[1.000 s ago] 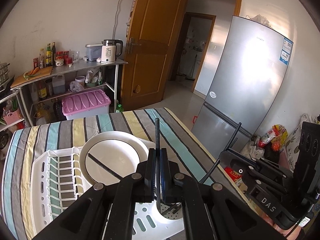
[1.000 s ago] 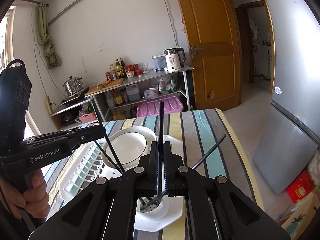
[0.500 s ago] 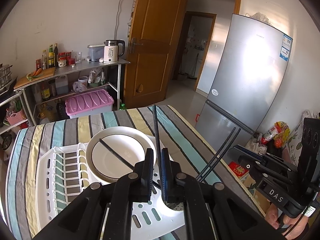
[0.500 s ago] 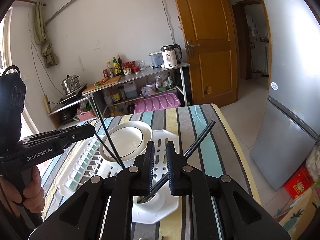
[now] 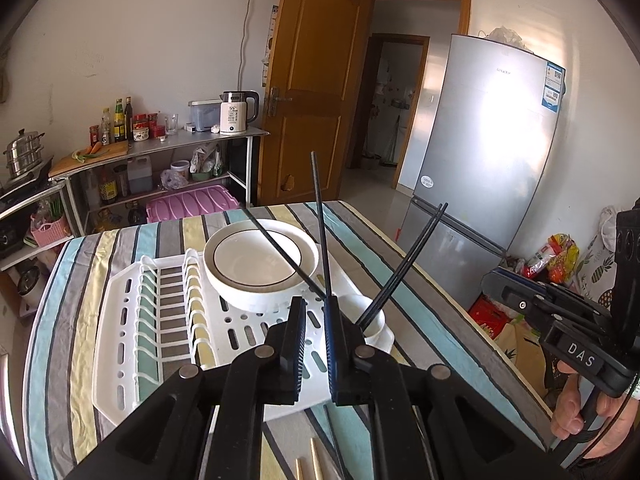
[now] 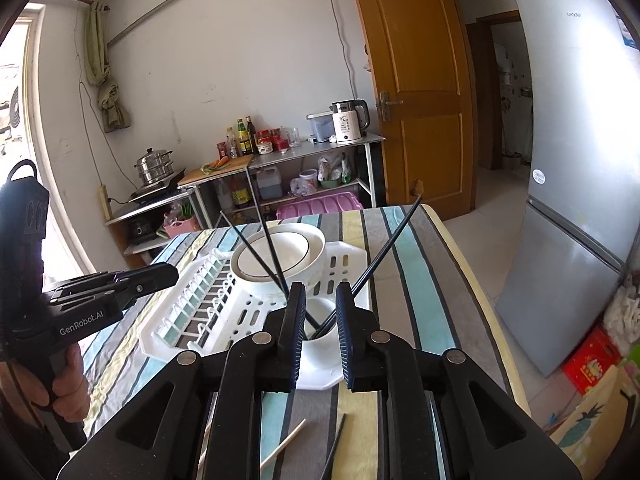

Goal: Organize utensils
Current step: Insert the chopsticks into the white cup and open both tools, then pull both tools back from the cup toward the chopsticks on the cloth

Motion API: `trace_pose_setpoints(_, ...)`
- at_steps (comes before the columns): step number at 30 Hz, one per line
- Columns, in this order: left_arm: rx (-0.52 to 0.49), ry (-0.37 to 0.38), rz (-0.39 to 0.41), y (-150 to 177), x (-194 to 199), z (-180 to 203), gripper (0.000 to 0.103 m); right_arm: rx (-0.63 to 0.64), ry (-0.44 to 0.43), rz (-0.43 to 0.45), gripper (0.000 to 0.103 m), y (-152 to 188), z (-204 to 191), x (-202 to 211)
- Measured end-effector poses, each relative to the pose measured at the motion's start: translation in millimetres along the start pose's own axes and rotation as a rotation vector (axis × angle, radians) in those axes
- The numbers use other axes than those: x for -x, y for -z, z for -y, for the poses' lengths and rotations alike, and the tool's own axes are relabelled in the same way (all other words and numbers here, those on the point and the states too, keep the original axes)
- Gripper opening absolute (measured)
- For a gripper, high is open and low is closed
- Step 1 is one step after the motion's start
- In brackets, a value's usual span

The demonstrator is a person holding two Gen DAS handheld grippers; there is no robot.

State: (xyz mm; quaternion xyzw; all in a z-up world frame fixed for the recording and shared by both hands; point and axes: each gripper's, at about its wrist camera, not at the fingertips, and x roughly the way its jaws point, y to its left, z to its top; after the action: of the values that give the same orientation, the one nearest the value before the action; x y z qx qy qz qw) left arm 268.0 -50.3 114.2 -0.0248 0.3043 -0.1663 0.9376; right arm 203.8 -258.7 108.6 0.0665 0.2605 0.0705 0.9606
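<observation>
A small white cup (image 5: 378, 326) at the near corner of the white dish rack (image 5: 160, 320) holds several black chopsticks (image 5: 320, 220); one stands almost upright, one leans left over the white bowl (image 5: 256, 256), two lean right. My left gripper (image 5: 314, 308) sits just short of the cup, its fingers slightly apart and empty. My right gripper (image 6: 320, 296) also faces the cup (image 6: 320, 346), jaws opening, nothing between them. Each gripper appears in the other's view: the right gripper (image 5: 490, 280) at the right, the left gripper (image 6: 172, 272) at the left, hand-held.
Loose wooden chopsticks (image 5: 312, 460) and a black one (image 6: 334, 448) lie on the striped tablecloth (image 5: 360, 232) under the grippers. A grey fridge (image 5: 480, 160) stands right of the table; a metal shelf (image 5: 168, 140) with kettle and bottles is behind it.
Both grippers were shut on an upright black chopstick over the cup; both have let go and drawn back. The freed chopsticks now lean in the cup.
</observation>
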Motion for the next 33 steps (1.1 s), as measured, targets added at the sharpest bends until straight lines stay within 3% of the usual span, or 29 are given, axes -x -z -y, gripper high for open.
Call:
trace_pose_setpoints(13, -0.020, -0.034, 0.054, 83.7, 86.1, 10.6, 0.008, 0.004, -0.013, 0.005, 0.017, 65.1, -30.1, 55.5)
trace_pose_setpoints(22, -0.012, -0.042, 0.039, 128.5, 117.6, 7.3, 0.018, -0.007, -0.031, -0.026, 0.020, 99.3, -37.5, 72.9)
trace_pose_setpoints(33, 0.035, -0.056, 0.030, 157.1, 135.5, -2.7, 0.019, -0.034, -0.013, -0.064, 0.024, 126.0, -28.7, 78.7)
